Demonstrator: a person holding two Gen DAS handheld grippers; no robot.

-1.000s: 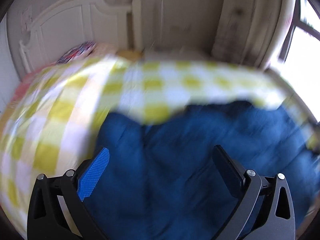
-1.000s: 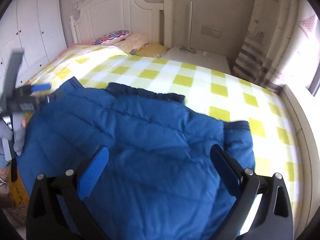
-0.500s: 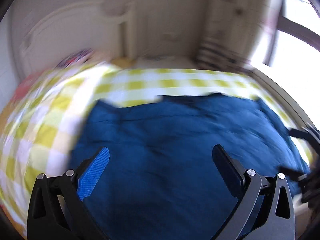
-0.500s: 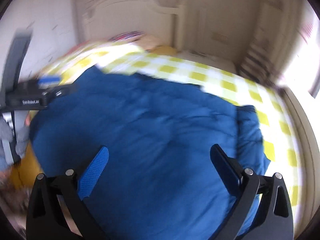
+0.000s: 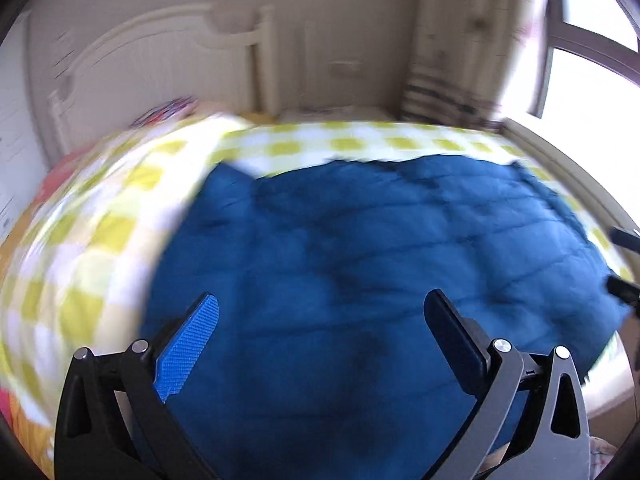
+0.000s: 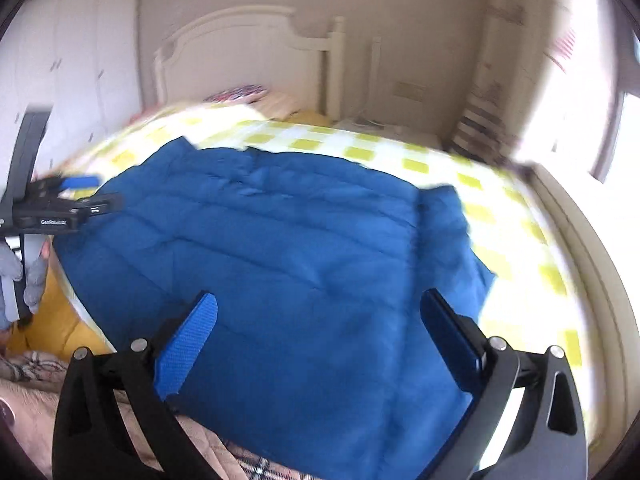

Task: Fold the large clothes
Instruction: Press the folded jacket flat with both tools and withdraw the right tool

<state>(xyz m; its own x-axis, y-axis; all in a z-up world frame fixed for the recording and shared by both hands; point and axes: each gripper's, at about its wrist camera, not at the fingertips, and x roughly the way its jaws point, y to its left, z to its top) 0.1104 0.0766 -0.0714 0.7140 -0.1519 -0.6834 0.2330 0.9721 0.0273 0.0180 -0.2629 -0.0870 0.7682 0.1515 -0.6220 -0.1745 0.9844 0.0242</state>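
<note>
The blue quilted jacket lies spread flat on the bed with its yellow-checked cover, reaching from the bed's near edge toward the white headboard. The left gripper and the right gripper both hang above the jacket, fingers spread wide apart and holding nothing

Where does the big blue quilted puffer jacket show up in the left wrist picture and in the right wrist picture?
Left wrist view: the blue quilted puffer jacket fills the centre and lower half, spread on the yellow-and-white checked bedspread, beyond the open left gripper.
Right wrist view: the jacket fills the middle, beyond the open right gripper.
Shared landmark: the white arched headboard behind the bed.
</note>
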